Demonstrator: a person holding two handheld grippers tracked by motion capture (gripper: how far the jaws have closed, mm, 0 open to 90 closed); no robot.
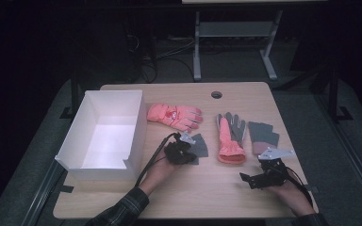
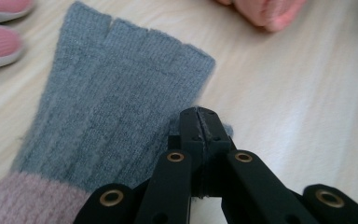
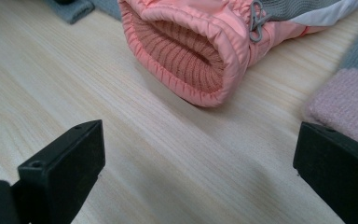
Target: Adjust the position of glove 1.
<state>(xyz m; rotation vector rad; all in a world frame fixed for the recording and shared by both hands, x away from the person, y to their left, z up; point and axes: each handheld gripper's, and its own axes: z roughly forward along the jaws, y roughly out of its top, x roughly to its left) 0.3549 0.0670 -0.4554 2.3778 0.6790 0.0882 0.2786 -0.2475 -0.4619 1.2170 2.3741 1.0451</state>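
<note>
A grey knit fingerless glove (image 1: 201, 146) (image 2: 116, 107) with a pale pink cuff lies flat on the wooden table. My left gripper (image 1: 188, 153) (image 2: 199, 123) is shut on that glove's side edge, and a bit of grey knit shows at its tips. My right gripper (image 1: 253, 173) (image 3: 200, 158) rests near the front right with its jaws wide open and nothing between them. Just ahead of it lies the open cuff of a pink and grey ski glove (image 1: 231, 139) (image 3: 191, 51). A second grey fingerless glove (image 1: 263, 136) (image 3: 345, 107) lies to its right.
An open white box (image 1: 136, 127) stands at the table's left, close to my left hand. A pink ski glove (image 1: 174, 115) (image 2: 0, 32) lies palm down behind the left gripper. A round cable hole (image 1: 216, 94) sits near the far edge.
</note>
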